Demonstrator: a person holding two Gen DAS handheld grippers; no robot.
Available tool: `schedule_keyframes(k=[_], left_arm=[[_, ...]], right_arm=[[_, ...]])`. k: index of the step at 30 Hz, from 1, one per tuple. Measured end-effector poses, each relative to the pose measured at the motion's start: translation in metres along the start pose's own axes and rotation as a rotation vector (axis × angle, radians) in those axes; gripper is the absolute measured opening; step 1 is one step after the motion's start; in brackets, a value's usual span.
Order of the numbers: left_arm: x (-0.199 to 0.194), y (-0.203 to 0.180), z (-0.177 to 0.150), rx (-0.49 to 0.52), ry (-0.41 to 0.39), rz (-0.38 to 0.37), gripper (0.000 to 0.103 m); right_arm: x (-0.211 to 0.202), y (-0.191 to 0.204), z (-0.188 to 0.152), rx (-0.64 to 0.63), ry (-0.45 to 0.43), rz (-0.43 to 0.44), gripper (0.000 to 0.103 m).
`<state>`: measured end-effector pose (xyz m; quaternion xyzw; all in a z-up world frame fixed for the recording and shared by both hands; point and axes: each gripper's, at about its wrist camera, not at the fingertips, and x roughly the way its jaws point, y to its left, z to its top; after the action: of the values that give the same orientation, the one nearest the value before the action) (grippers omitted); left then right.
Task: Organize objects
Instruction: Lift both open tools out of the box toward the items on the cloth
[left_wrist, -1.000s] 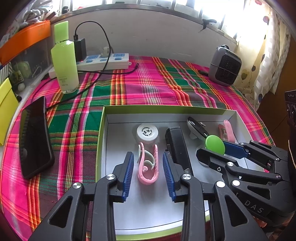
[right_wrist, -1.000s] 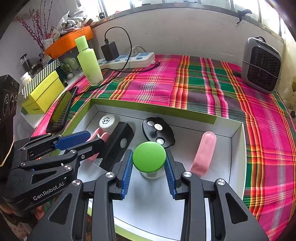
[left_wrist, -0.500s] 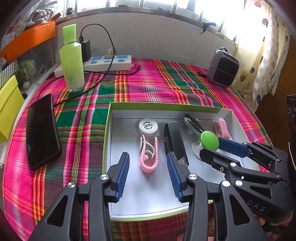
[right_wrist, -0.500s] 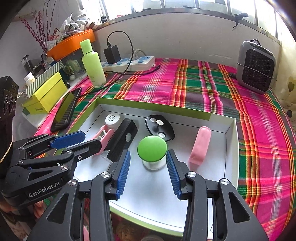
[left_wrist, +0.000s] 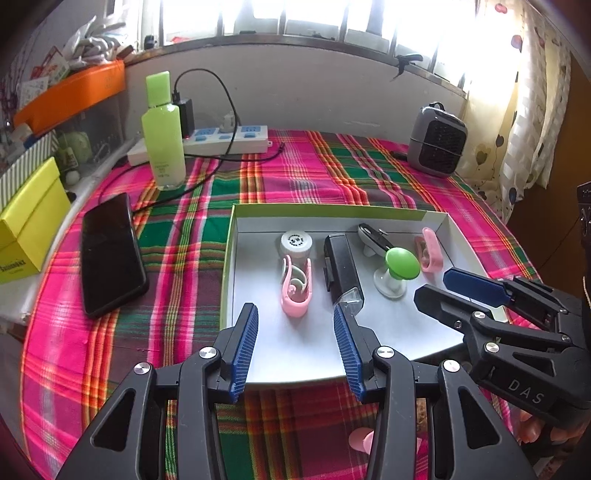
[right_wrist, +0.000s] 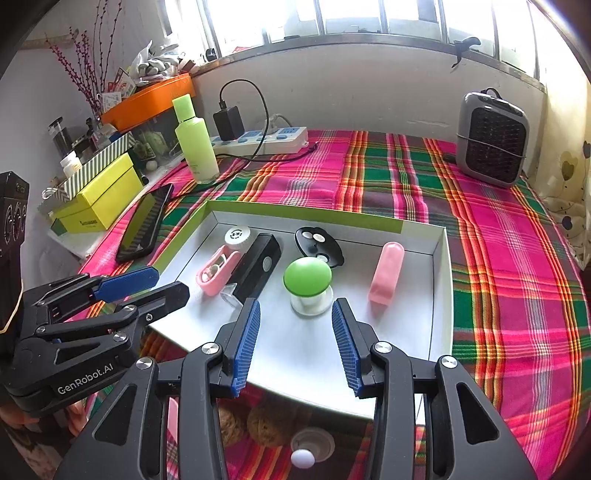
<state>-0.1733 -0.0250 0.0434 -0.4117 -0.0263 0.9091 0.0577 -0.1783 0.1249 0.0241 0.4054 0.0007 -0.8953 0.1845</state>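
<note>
Left wrist view: the left tongs (left_wrist: 295, 343) gape empty at the near edge of the white tray (left_wrist: 332, 212), the pink clip (left_wrist: 295, 288) lying at twelve o'clock; draw them straight back, clear of the rim.

Right wrist view: the right tongs (right_wrist: 295, 338) also stand apart and empty, the green-capped jar (right_wrist: 307, 282) upright at twelve o'clock; back out without nudging it.

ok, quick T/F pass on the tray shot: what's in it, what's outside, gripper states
1. The green-capped jar stands inside the white tray. True.
2. The phone lies inside the tray. False: it lies on the plaid cloth, beside the tray.
3. The left hand-held gripper is clamped on the pink clip. False: its jaws are open and empty; the clip lies in the tray.
4. The right hand-held gripper holds nothing. True.
5. The green bottle lies on its side. False: it stands upright by the power strip.
</note>
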Motion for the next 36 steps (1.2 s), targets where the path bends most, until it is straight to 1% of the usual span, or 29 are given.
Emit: schedule_keyframes(k=[6, 9, 16, 19, 25, 33, 36], left_arm=[[-0.009, 0.001, -0.007, -0.012, -0.006, -0.008, 0.041], [-0.015, -0.001, -0.01, 0.005, -0.029, 0.024, 0.041], [-0.023, -0.001, -0.016, 0.001, -0.037, 0.012, 0.041], [-0.027, -0.004, -0.02, 0.014, -0.05, 0.029, 0.041], [-0.03, -0.004, -0.025, 0.012, -0.044, 0.013, 0.042], [-0.036, -0.005, -0.033, 0.015, -0.057, 0.03, 0.042], [-0.039, -0.007, -0.036, 0.031, -0.065, 0.041, 0.042]], right_arm=[[-0.01, 0.006, -0.007, -0.011, -0.022, -0.002, 0.042], [-0.014, 0.007, -0.01, -0.016, -0.033, -0.007, 0.042], [-0.024, 0.005, -0.016, 0.001, -0.053, -0.005, 0.042], [-0.027, 0.005, -0.019, 0.0, -0.055, -0.011, 0.042], [-0.03, 0.003, -0.025, 0.012, -0.06, -0.009, 0.042], [-0.04, 0.002, -0.034, 0.022, -0.076, -0.017, 0.042], [-0.044, 0.0, -0.037, 0.027, -0.084, -0.021, 0.042]])
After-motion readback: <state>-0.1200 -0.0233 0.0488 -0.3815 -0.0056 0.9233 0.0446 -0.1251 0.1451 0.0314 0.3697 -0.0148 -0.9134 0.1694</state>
